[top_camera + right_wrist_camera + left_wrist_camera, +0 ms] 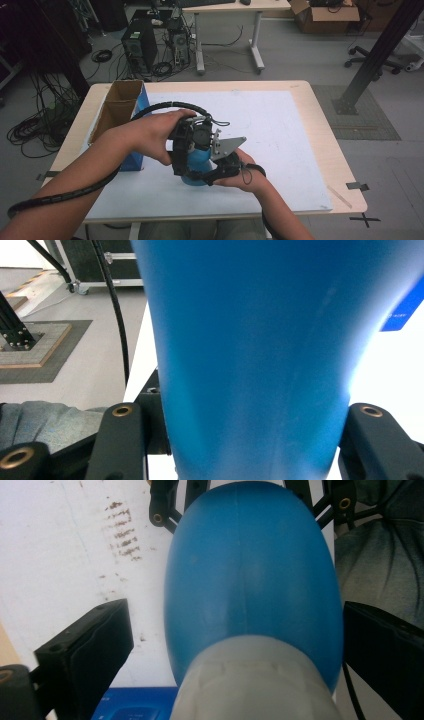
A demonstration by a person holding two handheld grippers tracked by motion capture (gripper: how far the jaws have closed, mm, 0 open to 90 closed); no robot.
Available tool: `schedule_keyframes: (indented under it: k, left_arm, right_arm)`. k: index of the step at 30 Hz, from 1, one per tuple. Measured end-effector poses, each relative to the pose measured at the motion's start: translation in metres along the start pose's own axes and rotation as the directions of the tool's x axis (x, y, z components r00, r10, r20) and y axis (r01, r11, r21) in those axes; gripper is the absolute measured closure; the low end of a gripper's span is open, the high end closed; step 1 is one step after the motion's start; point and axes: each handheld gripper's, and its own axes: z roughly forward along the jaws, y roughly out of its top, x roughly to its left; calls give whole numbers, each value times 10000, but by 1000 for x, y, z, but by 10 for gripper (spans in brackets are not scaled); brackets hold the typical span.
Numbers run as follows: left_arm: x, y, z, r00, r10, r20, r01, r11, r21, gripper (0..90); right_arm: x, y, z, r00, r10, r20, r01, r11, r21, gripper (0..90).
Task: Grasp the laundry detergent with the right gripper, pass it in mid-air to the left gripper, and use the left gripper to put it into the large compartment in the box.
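From the high view, a smooth blue bottle (197, 159) stood on the white sheet (280, 130), just right of the open cardboard box (117, 107), with both hands closed around it. In the left gripper view, the left gripper (235, 640) had its matte black jaws spread either side of the bottle's rounded body and pale ribbed cap (255, 680), not pressing. In the right gripper view, the right gripper (250, 440) pinched the glossy, tapering bottle.
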Motion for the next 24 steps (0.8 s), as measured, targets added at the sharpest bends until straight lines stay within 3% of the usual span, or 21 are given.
schedule_keyframes:
  k: [24]
  left_arm:
    - [-3,2,1,9999,99,-110,-99,9999,31,157]
  right_arm:
    - [1,1,-1,9999,71,84,-71,10000,42,443]
